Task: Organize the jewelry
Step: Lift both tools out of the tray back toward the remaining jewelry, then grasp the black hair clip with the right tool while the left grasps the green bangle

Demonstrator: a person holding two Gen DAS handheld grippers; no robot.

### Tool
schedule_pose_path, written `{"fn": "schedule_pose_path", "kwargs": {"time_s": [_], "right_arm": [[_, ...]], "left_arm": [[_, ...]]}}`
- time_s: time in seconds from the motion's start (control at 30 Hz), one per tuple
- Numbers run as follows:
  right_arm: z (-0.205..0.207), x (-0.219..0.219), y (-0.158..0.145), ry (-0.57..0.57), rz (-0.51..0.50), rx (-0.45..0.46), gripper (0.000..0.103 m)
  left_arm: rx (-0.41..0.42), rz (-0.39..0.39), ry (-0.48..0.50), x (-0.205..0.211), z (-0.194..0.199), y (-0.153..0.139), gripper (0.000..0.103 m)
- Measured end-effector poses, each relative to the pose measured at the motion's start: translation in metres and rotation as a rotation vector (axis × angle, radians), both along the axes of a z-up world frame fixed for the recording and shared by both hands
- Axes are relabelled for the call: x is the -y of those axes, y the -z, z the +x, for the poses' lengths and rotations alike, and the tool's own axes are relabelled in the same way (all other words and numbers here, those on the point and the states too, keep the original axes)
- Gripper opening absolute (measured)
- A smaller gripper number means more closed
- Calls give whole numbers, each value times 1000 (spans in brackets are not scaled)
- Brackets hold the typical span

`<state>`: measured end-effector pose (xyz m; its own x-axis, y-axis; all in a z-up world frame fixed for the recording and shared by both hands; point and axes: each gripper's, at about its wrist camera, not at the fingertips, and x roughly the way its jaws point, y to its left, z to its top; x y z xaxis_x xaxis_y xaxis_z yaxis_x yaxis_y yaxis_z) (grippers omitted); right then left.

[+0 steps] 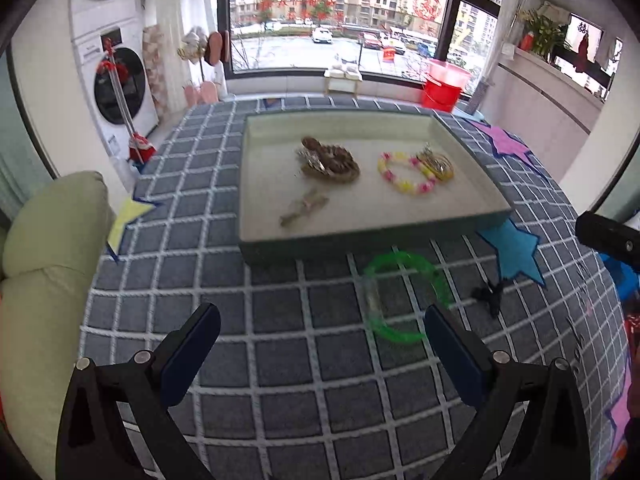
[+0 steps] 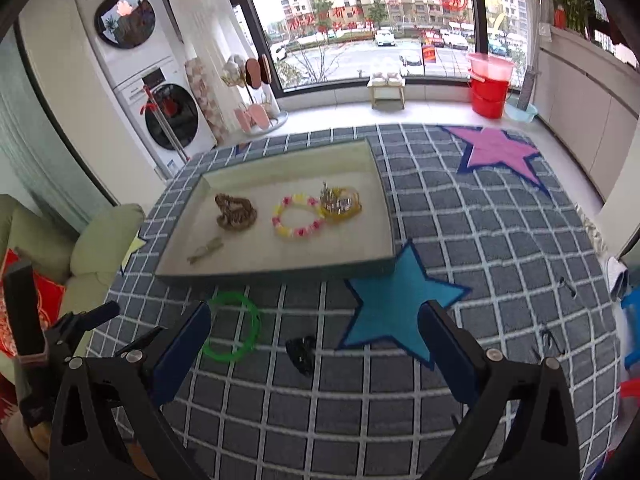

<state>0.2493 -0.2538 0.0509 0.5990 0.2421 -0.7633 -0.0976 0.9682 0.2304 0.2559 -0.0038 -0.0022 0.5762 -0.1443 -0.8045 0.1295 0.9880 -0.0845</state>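
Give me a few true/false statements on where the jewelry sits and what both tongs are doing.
1. The green bangle lies inside the tray. False: it lies on the checked rug, in front of the tray.
2. The pink-and-yellow bead bracelet is in the tray. True.
3. The left tongs grip the bangle. False: open, holding nothing.
4. The right tongs are open. True.
5. A small black item lies on the rug outside the tray. True.

Home laundry balcony, probably an apartment: stacked washers [image 2: 160,92], red buckets [image 2: 490,88], sofa [image 1: 48,280], checked rug [image 2: 480,240], window [image 1: 340,16].
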Motion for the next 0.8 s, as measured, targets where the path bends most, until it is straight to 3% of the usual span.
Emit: {"fn": "schedule_pose_path", "kwargs": {"time_s": [0.47,0.8], "right_arm": [[-23,-6,55,-33,-18,-136,103],[-20,-18,67,-60,-98,-132,103]], "left_arm": [[-101,-28,-37,-6,2,33,103],[-113,-28,-41,1,20,41,103]]}}
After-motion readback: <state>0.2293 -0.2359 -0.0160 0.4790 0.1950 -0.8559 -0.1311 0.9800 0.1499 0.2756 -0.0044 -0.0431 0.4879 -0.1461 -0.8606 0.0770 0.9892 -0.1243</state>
